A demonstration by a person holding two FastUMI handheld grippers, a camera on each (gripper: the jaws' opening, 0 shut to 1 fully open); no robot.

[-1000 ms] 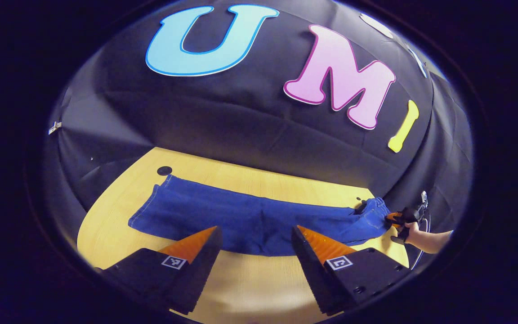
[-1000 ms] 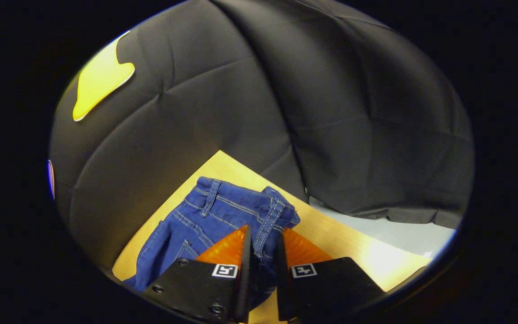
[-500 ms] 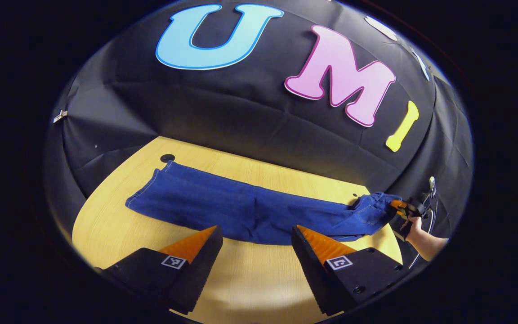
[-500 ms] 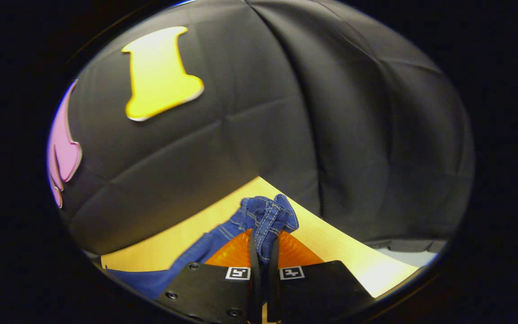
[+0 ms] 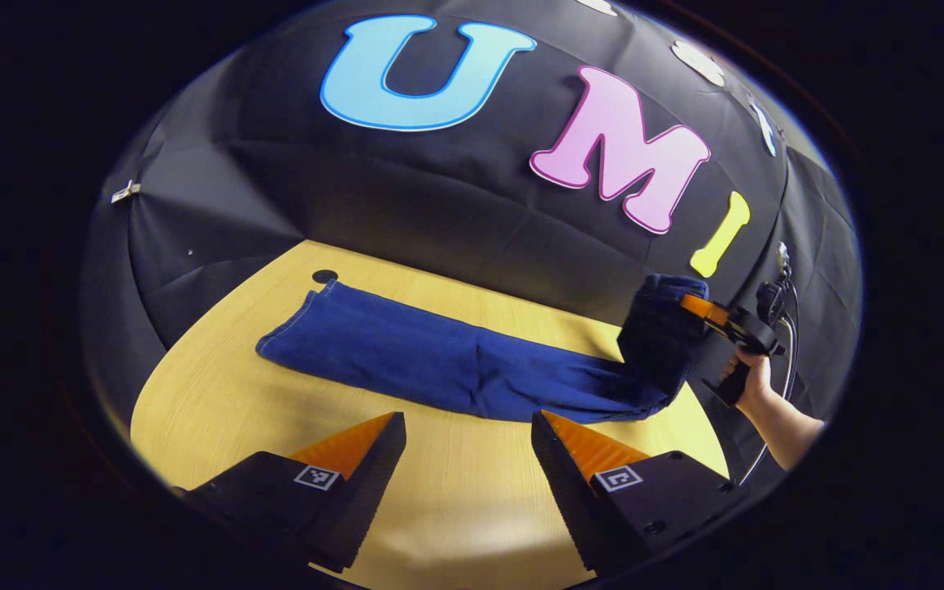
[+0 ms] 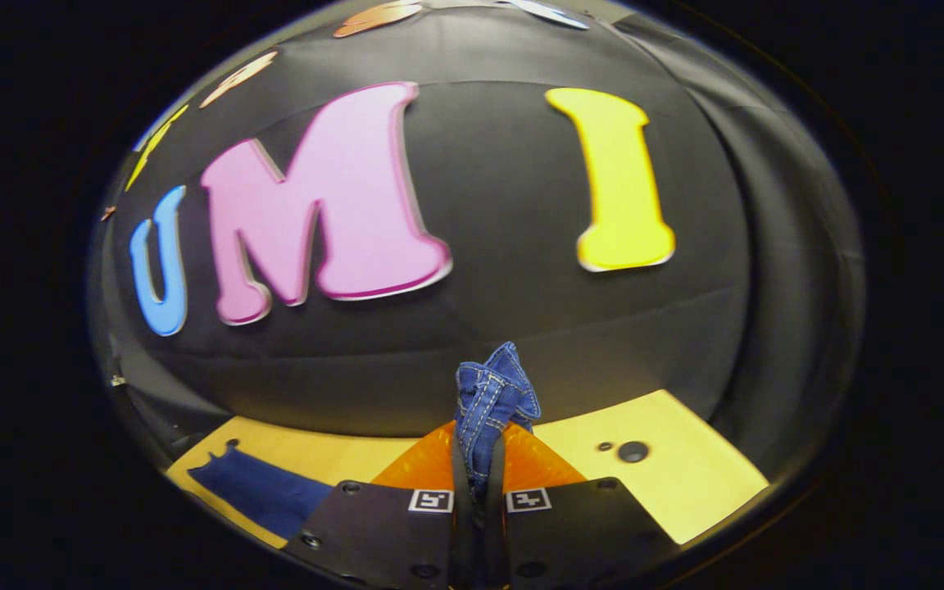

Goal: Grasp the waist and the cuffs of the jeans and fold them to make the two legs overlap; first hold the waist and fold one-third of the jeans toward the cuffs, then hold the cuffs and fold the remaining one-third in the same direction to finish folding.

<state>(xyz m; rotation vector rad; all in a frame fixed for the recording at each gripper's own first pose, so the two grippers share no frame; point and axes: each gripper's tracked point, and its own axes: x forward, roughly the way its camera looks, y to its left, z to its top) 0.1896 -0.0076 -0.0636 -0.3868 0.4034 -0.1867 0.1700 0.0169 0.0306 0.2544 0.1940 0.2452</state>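
Right gripper (image 6: 472, 467) clenched on the waist (image 6: 492, 393) of the jeans (image 5: 439, 365), both orange fingers (image 6: 419, 467) pressing on a bunched fold of denim with white stitching that sticks up between them. In the left gripper view, the same gripper seen far off at the right edge, held by a hand (image 5: 755, 381), with the waist end lifted clear of the tabletop (image 5: 218, 410) and hanging down in a dark fold. Rest of the jeans lying flat across the yellow wooden tabletop, legs stretched toward the cuffs (image 5: 296, 328) at the far left, near a small dark hole (image 5: 324, 276) in the wood. Left gripper (image 5: 468, 430) released, fingers spread wide apart, grasping nothing, hovering over bare tabletop just in front of the middle of the legs. Two more small dark holes (image 6: 632, 451) visible in the tabletop in the right gripper view.
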